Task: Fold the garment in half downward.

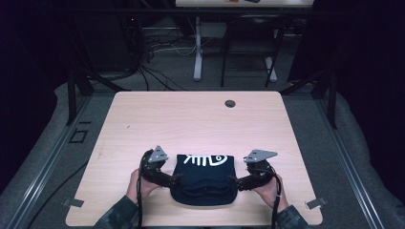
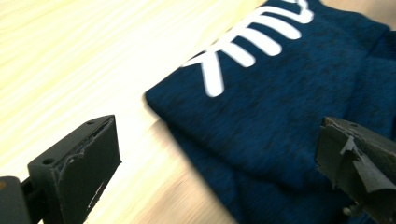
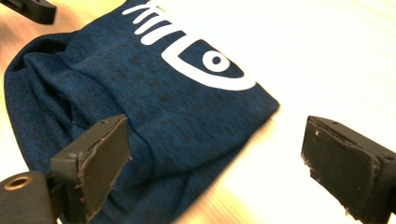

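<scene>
Folded shirt (image 1: 204,179) lying flat near the table's (image 1: 143,119) near edge, midway between its near corners. I hold the left hand-held gripper (image 1: 175,178) and right hand-held gripper (image 1: 234,180) at its two sides, jaws spread and pinching nothing, apparently a finished fold. Bare tabletop lies open beyond toward the far edge.

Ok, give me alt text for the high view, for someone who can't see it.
A folded dark blue shirt with a white fish-skeleton print lies near the front edge of a light wooden table. A hand-held tool sits at each side, left tool and right tool, both open.
</scene>
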